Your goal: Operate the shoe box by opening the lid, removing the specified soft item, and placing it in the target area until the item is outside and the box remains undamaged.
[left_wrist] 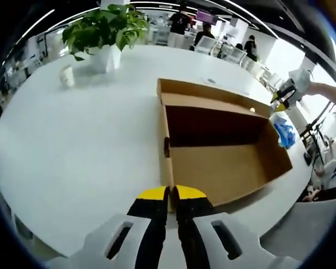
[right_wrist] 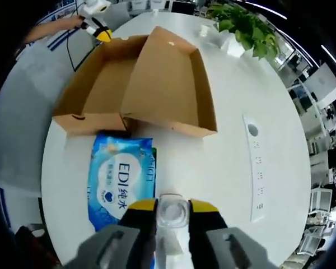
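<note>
My left hand-held gripper (left_wrist: pixel 172 193) has its yellow-tipped jaws pinched onto the near wall of the open brown cardboard shoe box (left_wrist: pixel 224 168), whose inside looks bare. The box stands on the round white worktop (left_wrist: pixel 84 151), its lid (right_wrist: pixel 168 84) swung up and open. My right hand-held gripper (right_wrist: pixel 172 206) grips a clear plastic tab at the edge of the blue soft wipes pack (right_wrist: pixel 120 179), which lies flat on the worktop just outside the box. A green potted plant (left_wrist: pixel 106 33) stands well apart.
</note>
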A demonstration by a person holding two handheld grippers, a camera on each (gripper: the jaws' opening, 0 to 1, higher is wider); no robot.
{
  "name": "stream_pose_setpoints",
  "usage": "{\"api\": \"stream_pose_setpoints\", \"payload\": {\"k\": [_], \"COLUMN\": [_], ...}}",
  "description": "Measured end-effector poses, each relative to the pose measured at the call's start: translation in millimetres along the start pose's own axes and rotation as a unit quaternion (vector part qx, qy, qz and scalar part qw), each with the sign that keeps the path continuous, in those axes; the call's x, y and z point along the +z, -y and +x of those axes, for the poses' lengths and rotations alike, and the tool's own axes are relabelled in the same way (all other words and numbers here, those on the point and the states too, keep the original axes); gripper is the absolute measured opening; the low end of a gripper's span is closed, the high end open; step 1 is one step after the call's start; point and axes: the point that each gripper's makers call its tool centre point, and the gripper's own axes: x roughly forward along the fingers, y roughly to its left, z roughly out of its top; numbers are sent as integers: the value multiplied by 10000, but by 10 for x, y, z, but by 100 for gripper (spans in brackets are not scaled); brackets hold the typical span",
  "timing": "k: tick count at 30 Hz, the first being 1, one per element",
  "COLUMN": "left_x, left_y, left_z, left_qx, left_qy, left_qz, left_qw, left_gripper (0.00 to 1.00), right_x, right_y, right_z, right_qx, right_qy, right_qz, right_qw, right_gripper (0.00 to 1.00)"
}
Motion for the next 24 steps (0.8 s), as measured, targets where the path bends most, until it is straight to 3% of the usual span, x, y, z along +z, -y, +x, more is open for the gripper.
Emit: {"api": "stream_pose_setpoints", "payload": {"k": [24], "left_x": [7], "left_y": [-11], "left_z": [7], "left_qx": [7], "left_qy": [-31], "left_qz": [-110], "left_qw": [9999], "left_gripper": [2], "right_x": [53], "right_y": [81], "right_z": [-49], "right_qx": [-155], "right_qy": [103], "right_qz": [355], "right_qw": [9992], "right_gripper": [27]}}
